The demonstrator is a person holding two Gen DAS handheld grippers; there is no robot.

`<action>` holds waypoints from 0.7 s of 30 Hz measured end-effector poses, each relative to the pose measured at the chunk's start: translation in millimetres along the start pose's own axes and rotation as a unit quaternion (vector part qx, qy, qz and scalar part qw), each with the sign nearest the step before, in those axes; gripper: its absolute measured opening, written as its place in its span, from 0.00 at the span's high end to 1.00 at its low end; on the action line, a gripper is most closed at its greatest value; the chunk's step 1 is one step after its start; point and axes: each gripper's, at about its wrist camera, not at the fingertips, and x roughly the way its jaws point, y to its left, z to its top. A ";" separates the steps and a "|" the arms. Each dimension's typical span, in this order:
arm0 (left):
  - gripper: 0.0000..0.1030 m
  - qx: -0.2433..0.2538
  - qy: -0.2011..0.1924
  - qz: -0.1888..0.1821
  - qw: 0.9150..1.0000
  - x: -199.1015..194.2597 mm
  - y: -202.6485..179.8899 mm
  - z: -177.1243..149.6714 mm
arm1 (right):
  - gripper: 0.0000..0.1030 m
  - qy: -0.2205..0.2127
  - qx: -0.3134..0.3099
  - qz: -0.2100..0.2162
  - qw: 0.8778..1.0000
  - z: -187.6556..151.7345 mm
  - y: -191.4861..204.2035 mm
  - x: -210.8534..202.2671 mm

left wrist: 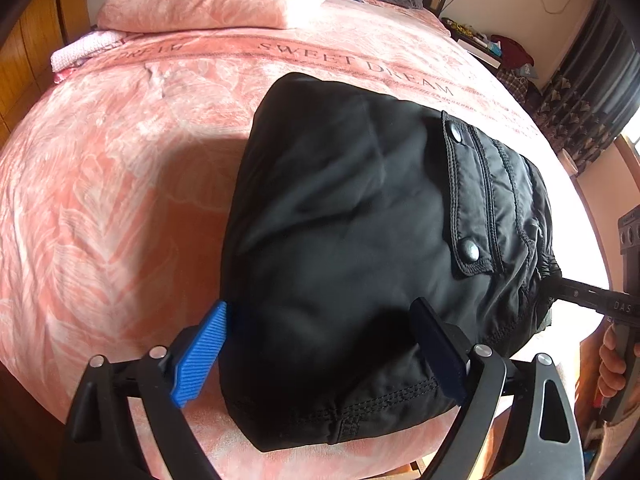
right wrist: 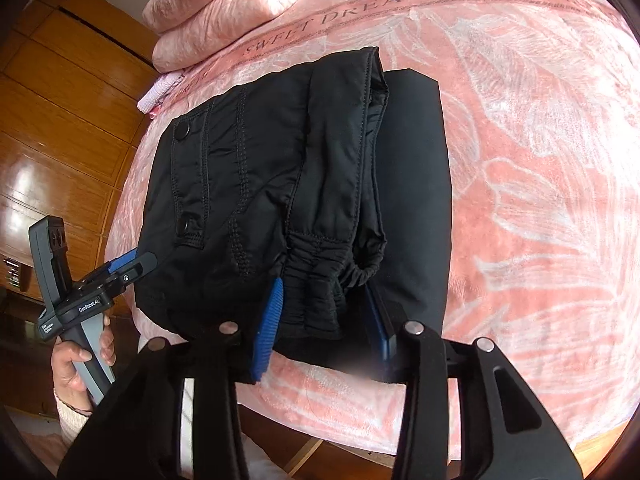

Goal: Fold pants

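Left tongs point(left wrist: 320, 344) are spread wide around the near edge of the pants point(left wrist: 360, 240), one blue pad at the fold's corner and the other over the cloth, not yet pinching. Right tongs point(right wrist: 324, 320) are also spread, straddling the gathered elastic waistband point(right wrist: 320, 276); I can't tell whether either pad actually presses it. The pants lie folded into a thick black bundle on the pink bed point(left wrist: 120, 200), near its front edge. I judge the fold nearly done, with squaring-up left. To do that well I'd close both tongs only on full layers, keep them level, move them together, and press the puffy stack flat so the slippery fabric doesn't spring open.
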 end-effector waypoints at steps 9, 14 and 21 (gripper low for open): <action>0.11 -0.016 0.006 -0.012 1.000 3.6 8.5 4.1 | 0.81 -0.048 0.015 0.014 0.999 1.0 -7.0 -35.4; 0.11 0.002 0.009 -0.014 1.000 10.6 -7.0 6.5 | 0.89 -0.040 0.020 -0.001 0.999 0.7 -21.3 -41.3; 0.11 0.018 0.002 0.001 1.000 9.1 -18.0 8.6 | 0.73 -0.028 -0.017 -0.064 0.997 -2.6 -11.6 -28.0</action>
